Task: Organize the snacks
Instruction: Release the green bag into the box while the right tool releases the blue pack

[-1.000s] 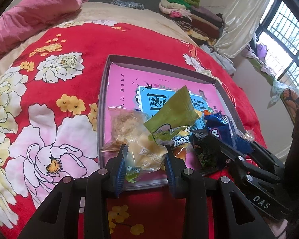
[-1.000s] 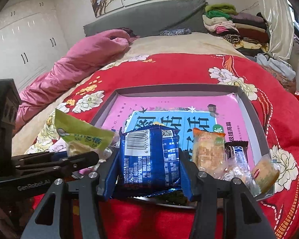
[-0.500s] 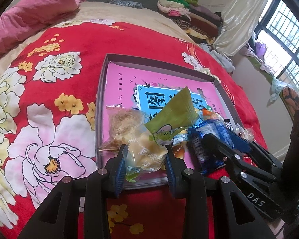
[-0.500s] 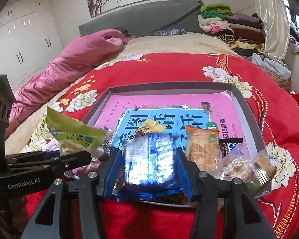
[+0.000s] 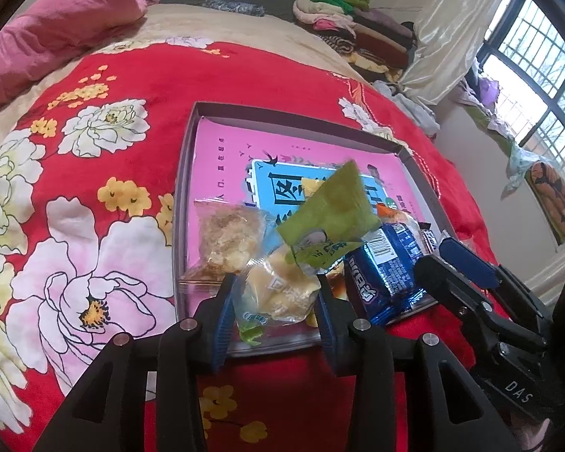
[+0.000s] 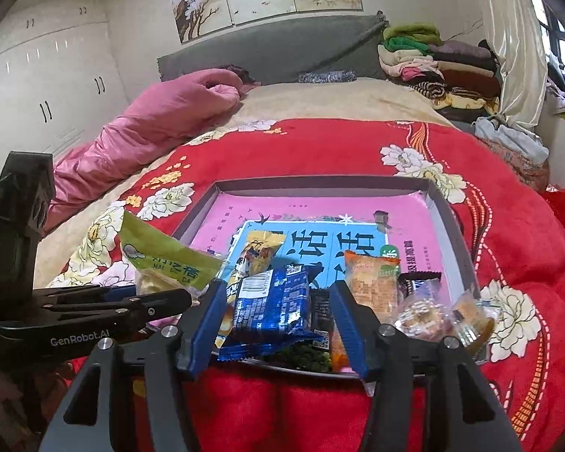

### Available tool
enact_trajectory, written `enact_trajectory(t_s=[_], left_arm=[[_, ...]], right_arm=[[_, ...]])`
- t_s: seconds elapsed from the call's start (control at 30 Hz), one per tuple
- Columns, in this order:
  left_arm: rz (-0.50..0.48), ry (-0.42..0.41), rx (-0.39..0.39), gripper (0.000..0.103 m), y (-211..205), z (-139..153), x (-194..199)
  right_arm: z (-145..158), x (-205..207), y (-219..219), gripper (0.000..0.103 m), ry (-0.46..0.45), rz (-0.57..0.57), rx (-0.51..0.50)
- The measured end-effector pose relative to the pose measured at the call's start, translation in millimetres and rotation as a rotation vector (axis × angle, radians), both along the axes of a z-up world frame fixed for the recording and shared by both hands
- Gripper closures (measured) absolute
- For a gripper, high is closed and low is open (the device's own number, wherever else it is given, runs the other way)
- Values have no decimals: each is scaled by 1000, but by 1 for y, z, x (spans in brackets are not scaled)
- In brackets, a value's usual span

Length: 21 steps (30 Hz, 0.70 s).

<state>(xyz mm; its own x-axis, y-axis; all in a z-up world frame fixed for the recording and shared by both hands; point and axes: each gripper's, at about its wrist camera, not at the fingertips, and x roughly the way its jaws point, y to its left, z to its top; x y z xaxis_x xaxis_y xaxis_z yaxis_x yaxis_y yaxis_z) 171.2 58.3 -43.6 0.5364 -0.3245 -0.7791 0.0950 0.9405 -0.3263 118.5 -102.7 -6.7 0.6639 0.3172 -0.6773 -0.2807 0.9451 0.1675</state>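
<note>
A shallow grey tray (image 5: 186, 203) with a pink and blue printed floor lies on the red flowered blanket (image 5: 94, 188). My left gripper (image 5: 275, 282) sits at the tray's near edge. Its jaws are opening, and the pads still rest against a green-topped pastry pack (image 5: 282, 293) that stands tilted up between them. The right gripper (image 6: 277, 290) is also opening. A blue foil pack (image 6: 271, 305) lies flat in the tray between its fingers, with a gap on each side. Both show in the other view: the right gripper (image 5: 444, 260) beside the blue pack (image 5: 384, 267), and the left gripper (image 6: 169, 295) under the green pack (image 6: 162, 260).
Several other snacks lie along the tray's near side: a clear pack of crumbly pastry (image 5: 226, 237), a yellow pack (image 6: 260, 248), an orange pack (image 6: 371, 282) and clear-wrapped small cakes (image 6: 422, 312). A pink quilt (image 6: 150, 128) and folded clothes (image 6: 433, 64) lie at the bed's far end.
The blue pack has tipped out of the right gripper's hold and now lies flat in the tray, and those jaws stand wider. The left gripper and its green pack have stayed in place.
</note>
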Motion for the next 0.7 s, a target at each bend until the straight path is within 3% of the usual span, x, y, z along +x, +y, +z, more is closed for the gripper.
enact_trajectory(t_s=[0.27, 0.7], left_arm=[[-7, -24, -3, 56, -1, 6, -4], [-8, -54, 8, 41, -2, 16, -9]], right_arm=[[4, -2, -9, 44, 2, -37, -3], [14, -8, -17, 36, -40, -69, -7]])
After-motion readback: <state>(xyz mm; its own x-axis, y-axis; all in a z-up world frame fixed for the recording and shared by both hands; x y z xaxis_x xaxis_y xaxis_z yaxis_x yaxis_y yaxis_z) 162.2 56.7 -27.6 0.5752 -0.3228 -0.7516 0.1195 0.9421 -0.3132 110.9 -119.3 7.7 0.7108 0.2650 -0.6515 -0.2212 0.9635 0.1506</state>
